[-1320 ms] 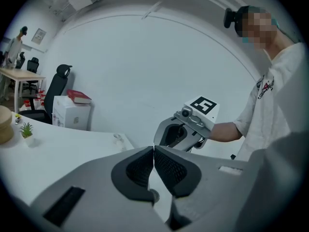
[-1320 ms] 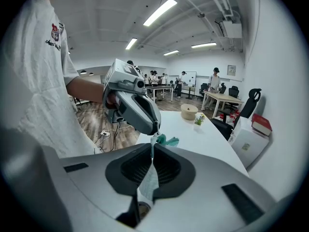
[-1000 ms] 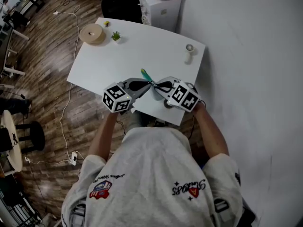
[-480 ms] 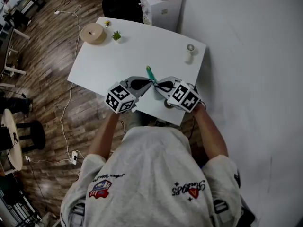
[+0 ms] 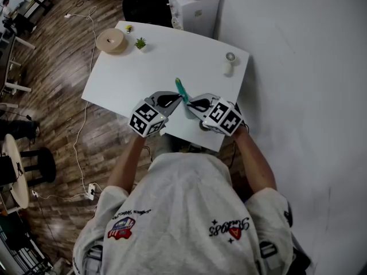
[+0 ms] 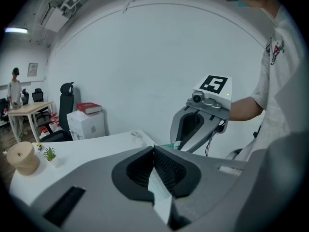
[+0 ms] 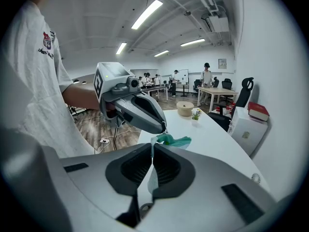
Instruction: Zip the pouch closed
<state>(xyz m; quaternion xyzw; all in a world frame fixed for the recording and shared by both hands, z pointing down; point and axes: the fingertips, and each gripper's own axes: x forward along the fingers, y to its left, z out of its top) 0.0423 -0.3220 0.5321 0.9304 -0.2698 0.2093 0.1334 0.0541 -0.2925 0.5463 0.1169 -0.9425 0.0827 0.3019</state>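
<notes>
Pouch (image 5: 181, 89), seemingly flat, pinched by left gripper (image 6: 154, 152), right gripper (image 7: 152, 152)

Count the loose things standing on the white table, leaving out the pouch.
4: a round tan roll, a small potted plant and a tiny yellow object at the far left corner, and a small white fan far right. Some may be hidden.
</notes>
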